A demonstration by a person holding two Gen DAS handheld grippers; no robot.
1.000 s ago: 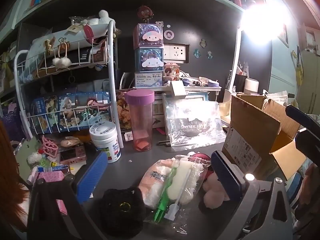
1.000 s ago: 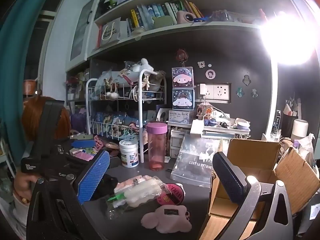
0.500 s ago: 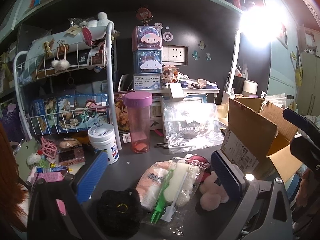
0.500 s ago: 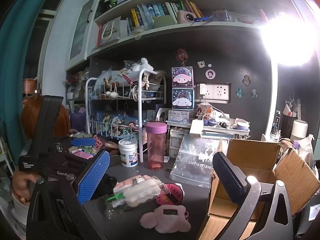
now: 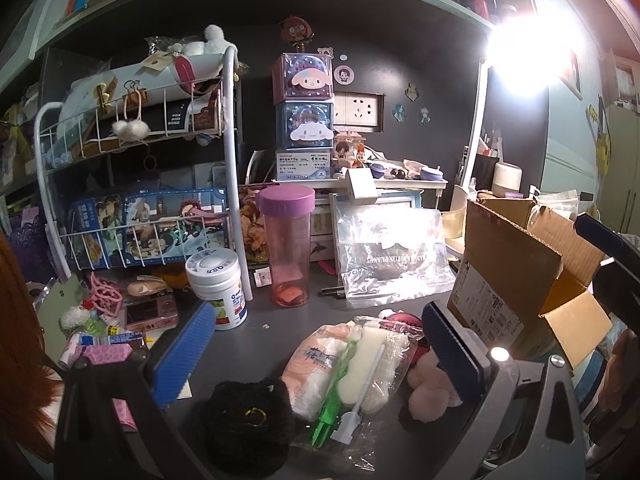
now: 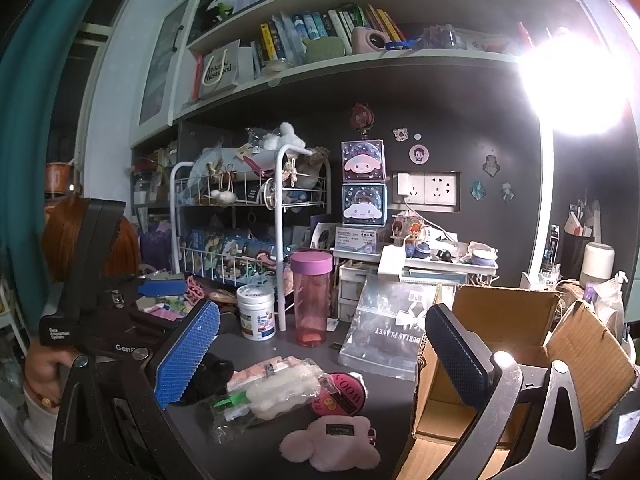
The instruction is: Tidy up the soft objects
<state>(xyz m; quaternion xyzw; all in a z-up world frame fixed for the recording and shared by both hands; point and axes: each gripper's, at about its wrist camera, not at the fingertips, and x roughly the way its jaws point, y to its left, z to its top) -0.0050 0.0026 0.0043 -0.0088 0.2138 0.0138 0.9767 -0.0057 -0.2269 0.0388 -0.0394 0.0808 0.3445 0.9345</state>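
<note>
Showing only from right wrist: books [image 6: 320, 36] above cardboard box [image 6: 500, 320].

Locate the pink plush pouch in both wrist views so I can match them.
Left wrist: pink plush pouch sits low right of centre, partly hidden behind the left gripper's right finger.
Right wrist: pink plush pouch lies at bottom centre, in full view on the desk, left of the cardboard box.
Shared landmark: the pink bottle with a purple lid.
</note>
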